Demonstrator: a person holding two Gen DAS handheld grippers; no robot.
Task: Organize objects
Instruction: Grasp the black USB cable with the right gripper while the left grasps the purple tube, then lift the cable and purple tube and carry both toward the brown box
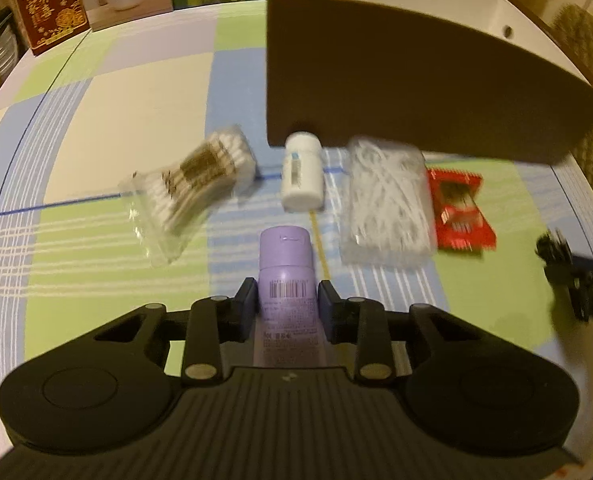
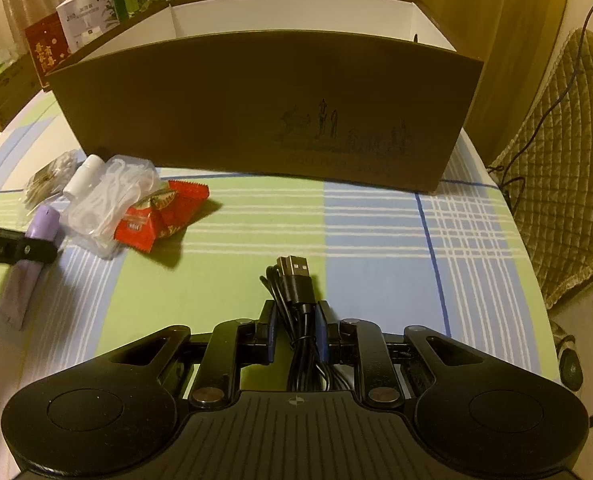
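Left gripper [image 1: 286, 304] clamped on lilac plastic tube [image 1: 284, 280], cap pointing forward above checked tablecloth [image 1: 96, 240]. Right gripper [image 2: 294, 320] clamped on coiled black USB cable [image 2: 296, 292]. Left view alone shows barcode on tube; right view alone shows white interior of brown cardboard box [image 2: 256, 112]. Cotton-swab bag [image 1: 196, 184], white bottle [image 1: 301, 172], clear bag of white floss picks [image 1: 386, 200], red packet [image 1: 458, 212] lie in row just before box.

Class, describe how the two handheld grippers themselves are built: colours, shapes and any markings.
Both the left gripper and the right gripper are matt black, with a ribbed central body flanked by two round discs. Silver-capped pivot links carry short fingers faced with blue pads. A small cross mark sits mid-body. No sleeves or hands show.
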